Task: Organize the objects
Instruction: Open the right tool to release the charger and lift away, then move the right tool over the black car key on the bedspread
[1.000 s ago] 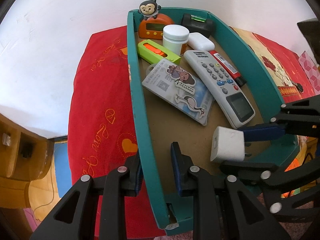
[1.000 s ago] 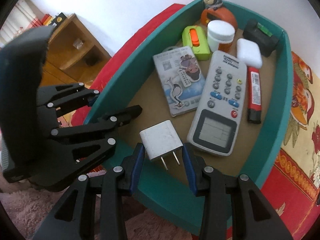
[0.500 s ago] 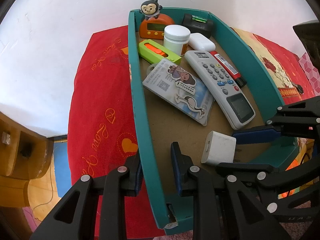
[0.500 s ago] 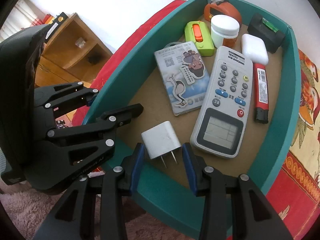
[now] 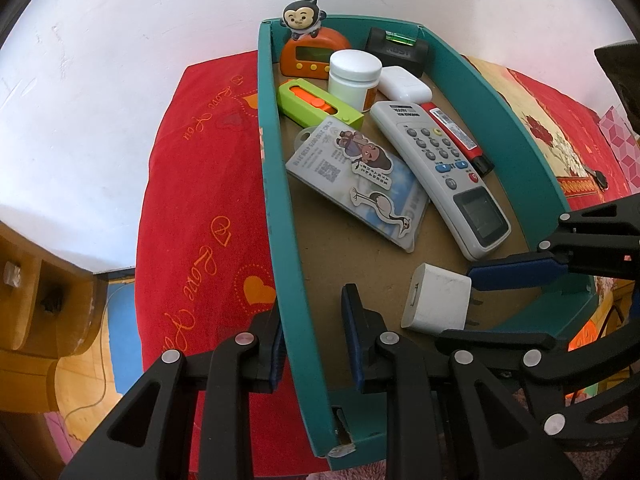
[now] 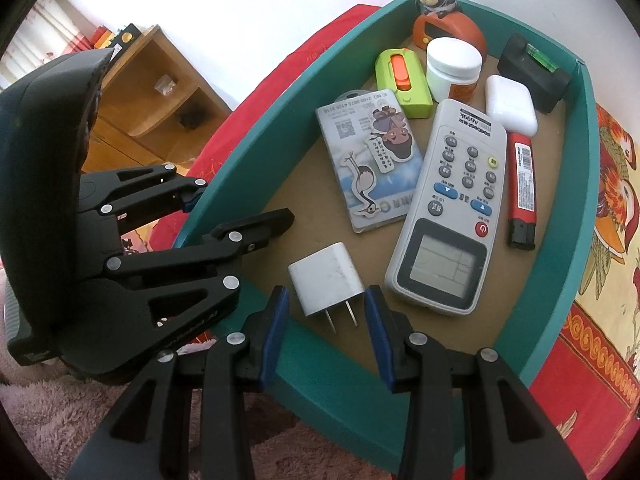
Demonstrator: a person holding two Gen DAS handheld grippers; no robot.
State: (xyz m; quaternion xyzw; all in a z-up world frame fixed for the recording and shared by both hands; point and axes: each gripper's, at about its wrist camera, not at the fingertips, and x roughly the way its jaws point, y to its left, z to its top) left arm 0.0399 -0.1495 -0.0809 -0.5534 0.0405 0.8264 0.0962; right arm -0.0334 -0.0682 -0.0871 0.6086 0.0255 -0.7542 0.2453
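At the near edge of the tray (image 5: 276,184), close to its near-right corner, the charger (image 5: 436,300) lay on the bare floor, and that was where my right gripper (image 6: 325,294) had it. The fingers stood a little apart, one on each flank of the block at its prong end, and as far as I could judge from the left camera the pads were pinching it (the right camera left a sliver of doubt on one side). My left gripper (image 5: 314,340) was closed tight on the tray's left wall near the near-left corner, steadying it, so the right hand was plainly the one for the charger.

What mattered for the coming move was the line-up. The charger lay straight ahead of the right fingers, its axis running from the near edge in toward the tray's middle. The prongs (image 6: 340,318) pointed back at me over the near wall; the socket end faced the card (image 6: 372,168). The remote (image 6: 452,216) lay just beside it toward the right wall, apart, its long axis much the same way. I judged that letting go and pulling back along the prongs' line would clear both.
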